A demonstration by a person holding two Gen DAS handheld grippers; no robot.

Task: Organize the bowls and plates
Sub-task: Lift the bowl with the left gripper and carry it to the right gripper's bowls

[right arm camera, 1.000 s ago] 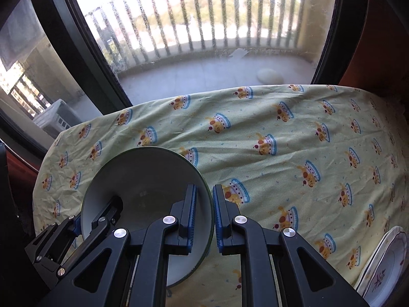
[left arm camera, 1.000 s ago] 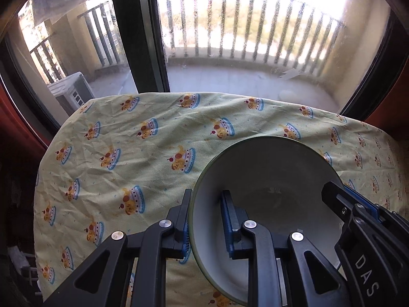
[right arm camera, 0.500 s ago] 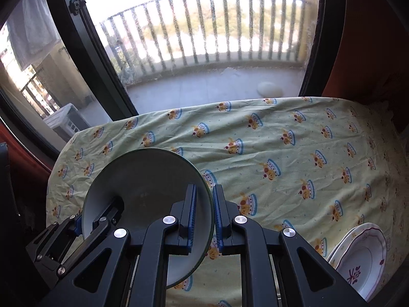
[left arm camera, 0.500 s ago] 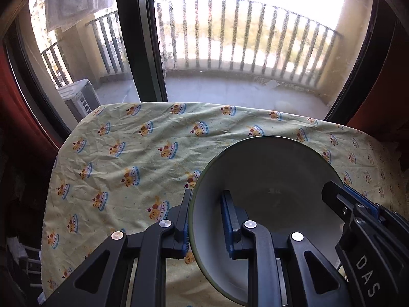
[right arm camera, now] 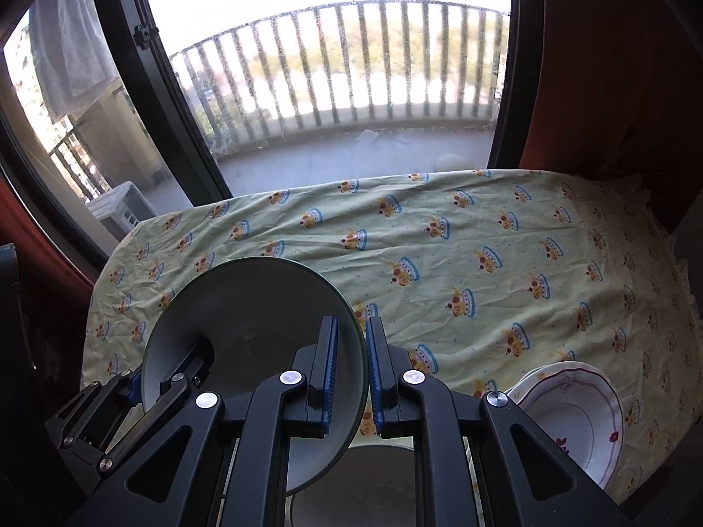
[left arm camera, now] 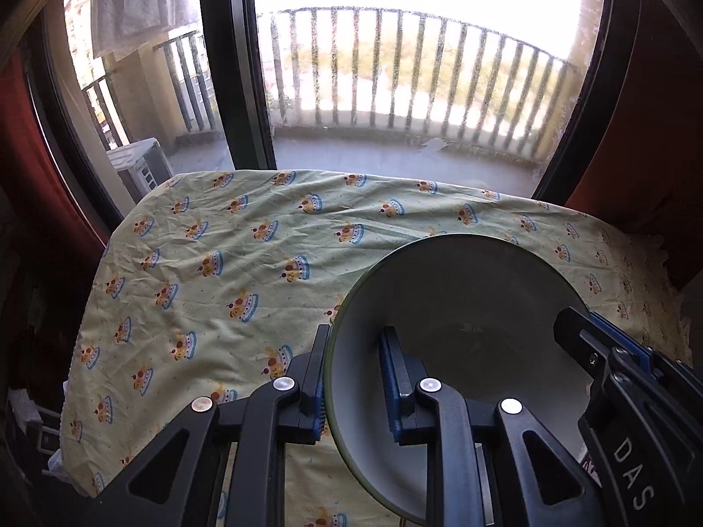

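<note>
Both grippers hold one grey-green bowl (left arm camera: 461,307) by opposite rims, lifted above the table. My left gripper (left arm camera: 356,373) is shut on its left rim, one finger inside and one outside. My right gripper (right arm camera: 350,364) is shut on its right rim; the bowl shows in the right wrist view (right arm camera: 246,307) with the left gripper's fingers (right arm camera: 184,364) on its far side. A white bowl with red floral trim (right arm camera: 575,417) sits at the table's near right. Another grey dish (right arm camera: 351,487) lies below the right gripper, mostly hidden.
The table carries a yellow cloth with a crown print (left arm camera: 228,263). Behind it stand a dark window frame (left arm camera: 237,88), the balcony railing and red curtains (right arm camera: 615,66) at the sides. The table's left edge drops off into a dark area (left arm camera: 35,329).
Both grippers have pulled back and upward with the bowl, so more of the table shows. The white floral bowl and the grey dish below have come further into the right wrist view.
</note>
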